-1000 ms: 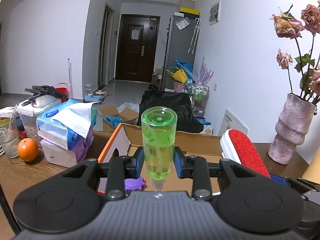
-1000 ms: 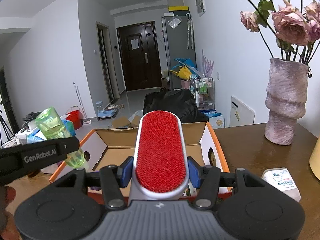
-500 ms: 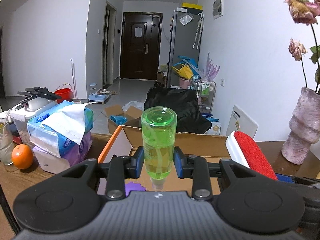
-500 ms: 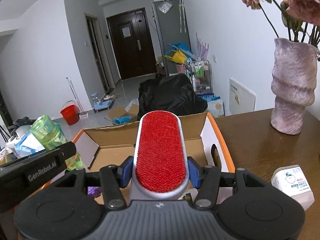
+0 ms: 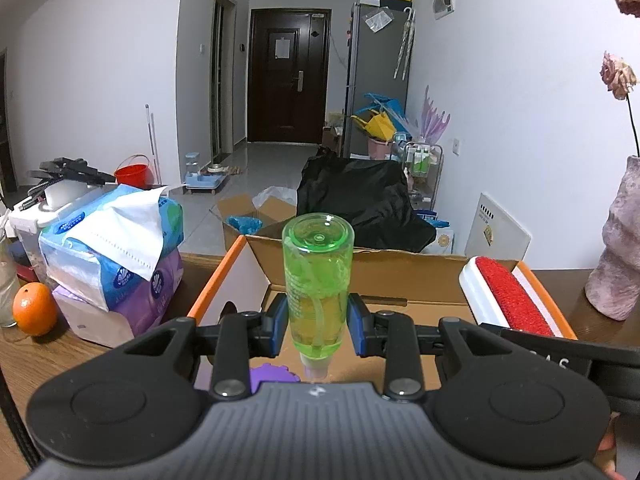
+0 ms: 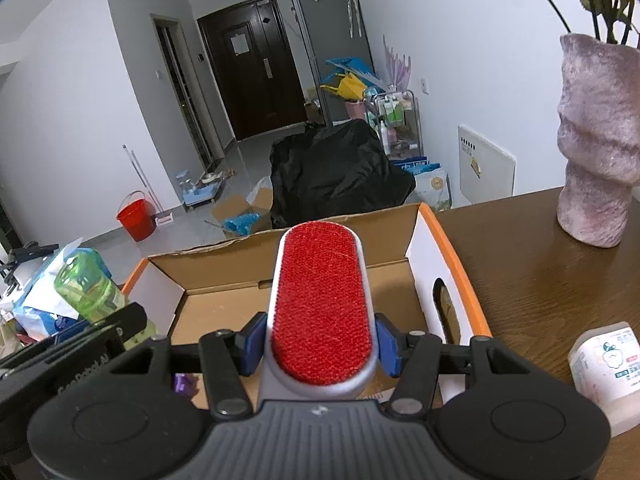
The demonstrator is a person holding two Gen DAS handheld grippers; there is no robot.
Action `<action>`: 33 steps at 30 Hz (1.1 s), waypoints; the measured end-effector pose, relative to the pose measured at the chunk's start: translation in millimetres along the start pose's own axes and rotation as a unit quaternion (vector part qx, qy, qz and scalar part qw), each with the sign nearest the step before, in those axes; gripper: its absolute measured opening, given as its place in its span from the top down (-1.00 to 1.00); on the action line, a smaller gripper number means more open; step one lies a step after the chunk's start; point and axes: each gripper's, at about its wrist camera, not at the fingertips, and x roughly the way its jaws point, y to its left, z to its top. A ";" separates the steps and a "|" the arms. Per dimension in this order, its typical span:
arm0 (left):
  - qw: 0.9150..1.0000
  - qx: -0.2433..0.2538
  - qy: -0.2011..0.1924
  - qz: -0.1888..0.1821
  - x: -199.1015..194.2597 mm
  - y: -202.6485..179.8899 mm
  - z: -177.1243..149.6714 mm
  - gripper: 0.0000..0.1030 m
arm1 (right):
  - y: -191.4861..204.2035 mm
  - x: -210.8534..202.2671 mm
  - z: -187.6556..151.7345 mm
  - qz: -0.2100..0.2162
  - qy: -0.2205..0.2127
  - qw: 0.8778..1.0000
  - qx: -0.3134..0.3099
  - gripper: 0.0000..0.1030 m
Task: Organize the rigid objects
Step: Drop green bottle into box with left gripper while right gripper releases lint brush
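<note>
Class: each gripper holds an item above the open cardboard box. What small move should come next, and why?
Probably lower both further into the cardboard box. The left gripper grips the green bottle, the right gripper the red lint brush, both over its open floor.

My two wrist cameras sit just behind my jaws, facing forward and slightly downward; both views share the cardboard box [image 5: 404,268] [image 6: 248,264] just ahead, and the doorway beyond.

One green bottle [image 5: 318,280], one red lint brush [image 6: 325,304], one cardboard box [image 6: 448,256], one vase [image 6: 596,140], one orange [image 5: 34,309], two tissue packs [image 5: 108,240].
</note>
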 end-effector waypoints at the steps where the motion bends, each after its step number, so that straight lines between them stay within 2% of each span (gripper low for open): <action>1: 1.000 0.001 0.001 0.000 1.4 0.3 -0.5 0.38 | -0.2 2.3 -0.2 -0.001 0.002 1.000 -0.001 -0.06; 9: 1.000 0.003 0.012 -0.009 5.4 2.6 0.0 0.36 | -1.2 8.1 1.0 0.004 0.010 1.000 -0.002 -0.08; 10: 1.000 0.003 0.011 -0.009 4.5 3.3 0.7 0.25 | -1.7 6.4 1.4 0.001 0.009 1.000 0.000 -0.12; 11: 1.000 0.003 0.010 -0.007 3.4 4.1 1.5 -0.05 | -2.5 5.6 2.5 -0.004 0.007 1.000 0.000 -0.32; 12: 1.000 0.001 0.008 -0.002 1.8 5.1 2.1 -0.23 | -3.1 4.5 4.3 -0.008 0.005 1.000 -0.001 -0.53; 13: 1.000 0.000 0.003 0.004 -0.3 6.3 2.7 -0.44 | -3.4 2.3 5.3 -0.012 0.001 1.000 -0.003 -0.59; 15: 1.000 0.004 -0.001 0.010 -2.3 6.9 3.5 -0.50 | -2.5 -0.8 7.0 -0.020 -0.003 1.000 -0.005 -0.60; 17: 1.000 0.001 0.000 0.011 -3.1 9.2 4.0 -0.71 | -2.8 -1.4 6.8 -0.021 -0.004 1.000 -0.005 -0.64; 20: 1.000 -0.001 -0.005 0.021 -5.1 11.6 5.2 -0.91 | -3.7 -0.8 6.3 -0.030 -0.006 0.999 -0.007 -0.71; 22: 1.000 -0.002 -0.009 0.023 -6.6 13.4 5.6 -0.99 | -3.7 -2.4 5.4 -0.034 -0.008 0.999 -0.007 -0.75; 30: 1.000 -0.001 -0.013 0.026 -11.7 16.2 5.3 -1.00 | -5.6 -13.6 2.2 -0.037 -0.017 0.999 -0.017 -0.96; 33: 1.000 -0.006 -0.012 0.023 -14.7 20.1 3.8 -1.00 | -5.1 -19.7 0.6 -0.037 -0.026 0.999 -0.022 -0.98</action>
